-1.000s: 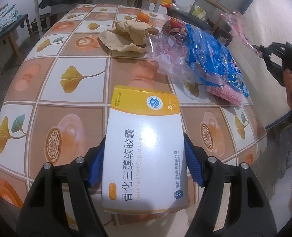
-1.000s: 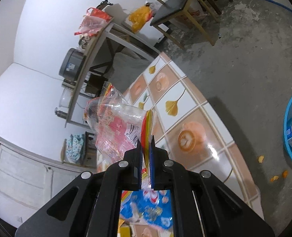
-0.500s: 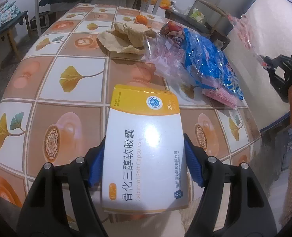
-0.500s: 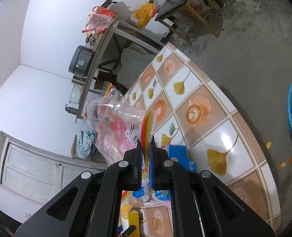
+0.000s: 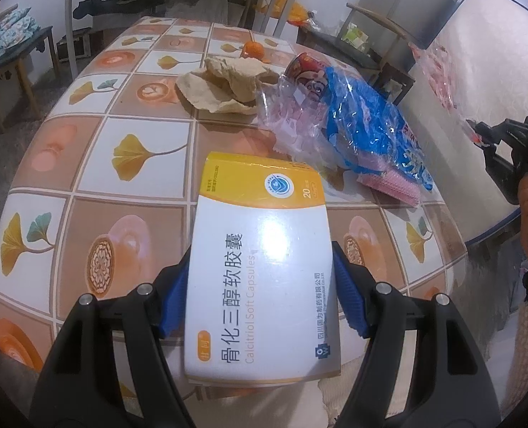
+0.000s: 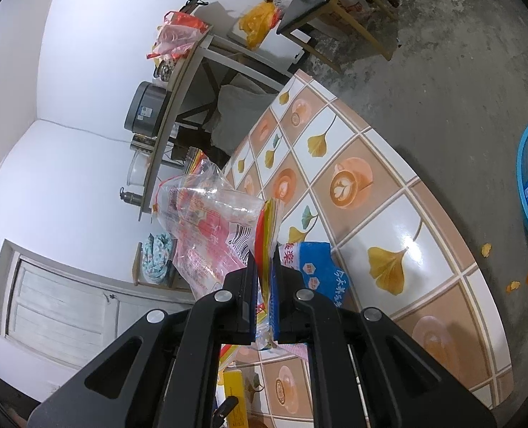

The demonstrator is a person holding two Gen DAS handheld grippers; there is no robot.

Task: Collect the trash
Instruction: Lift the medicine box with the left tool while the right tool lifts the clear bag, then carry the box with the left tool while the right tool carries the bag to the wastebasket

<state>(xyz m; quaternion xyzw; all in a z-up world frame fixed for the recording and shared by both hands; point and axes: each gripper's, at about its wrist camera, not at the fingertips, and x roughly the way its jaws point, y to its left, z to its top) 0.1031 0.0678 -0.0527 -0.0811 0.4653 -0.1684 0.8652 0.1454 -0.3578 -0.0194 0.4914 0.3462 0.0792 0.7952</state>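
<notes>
Tiled table [image 5: 85, 164], left gripper [image 5: 260, 289] clamping medicine box [image 5: 260, 267], right gripper [image 6: 264, 278] pinching plastic wrapper [image 6: 206, 228]

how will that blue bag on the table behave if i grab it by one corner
The blue bag looks like thin, crinkled, glossy film, so it would probably hang floppy and feel slippery. It lies flat and creased, so it is likely light. A clear wrapper lies against it and might drag along.

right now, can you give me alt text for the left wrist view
The left gripper holds a white and yellow medicine box by its sides above a tiled table. Beyond it lie crumpled brown paper, clear and blue wrappers and an orange. At the right edge, the right gripper grips a clear bag.
</notes>
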